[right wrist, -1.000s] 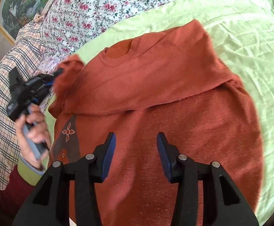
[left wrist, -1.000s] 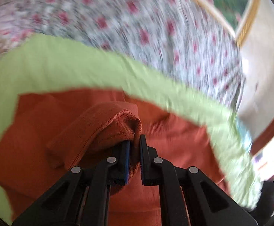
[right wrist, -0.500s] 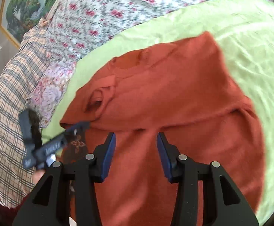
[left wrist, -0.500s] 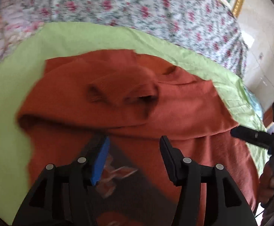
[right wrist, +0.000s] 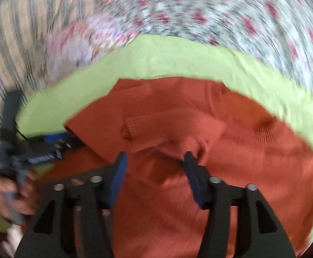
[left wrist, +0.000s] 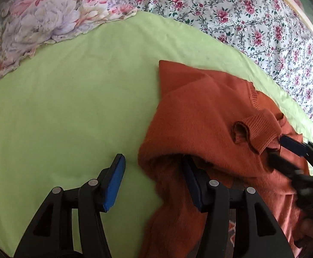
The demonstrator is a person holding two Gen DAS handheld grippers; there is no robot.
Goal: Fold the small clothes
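Note:
A small rust-orange sweater point(left wrist: 201, 116) lies partly folded on a lime-green sheet point(left wrist: 70, 107), with one sleeve laid across its body and the ribbed cuff point(left wrist: 257, 126) on top. My left gripper point(left wrist: 154, 180) is open at the sweater's left folded edge, its right finger under the fabric. My right gripper point(right wrist: 154, 172) is open and empty just above the sweater point(right wrist: 242, 161), close to the cuff point(right wrist: 135, 129). It also shows in the left wrist view point(left wrist: 289, 152), and the left gripper shows in the right wrist view point(right wrist: 49, 148). The right wrist view is blurred.
Floral bedding point(left wrist: 242, 17) lies behind the green sheet, with a pastel floral cloth point(left wrist: 38, 25) at the back left. A striped or checked fabric point(right wrist: 12, 53) is at the far left in the right wrist view.
My left gripper let go of the sleeve cuff, opened and moved to the sweater's left edge. My right gripper came down and forward toward the cuff, staying open.

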